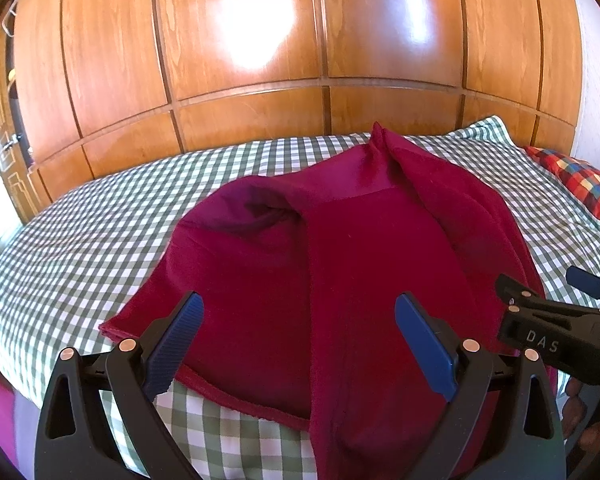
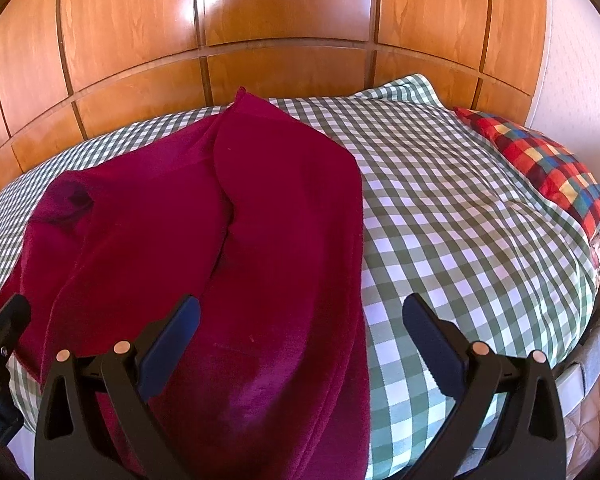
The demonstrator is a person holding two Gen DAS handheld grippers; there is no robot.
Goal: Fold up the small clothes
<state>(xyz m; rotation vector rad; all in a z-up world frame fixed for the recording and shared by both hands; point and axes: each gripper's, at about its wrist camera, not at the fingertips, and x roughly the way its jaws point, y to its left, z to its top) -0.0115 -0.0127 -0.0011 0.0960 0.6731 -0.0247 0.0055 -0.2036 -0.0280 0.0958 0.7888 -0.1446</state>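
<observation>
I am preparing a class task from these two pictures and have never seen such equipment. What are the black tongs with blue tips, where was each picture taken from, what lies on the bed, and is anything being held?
The tongs are two hand-held grippers; a person carries one in each hand, and each has a wide-angle camera looking along its fingers. One picture looks out from the left gripper, the other from the right gripper. The right one also shows at the left picture's edge.

On the green checked bedsheet lies a dark red garment, partly folded over itself. A multicoloured checked pillow lies at the far right, before a wooden wardrobe.

Both grippers are open above the garment; nothing is held.
</observation>
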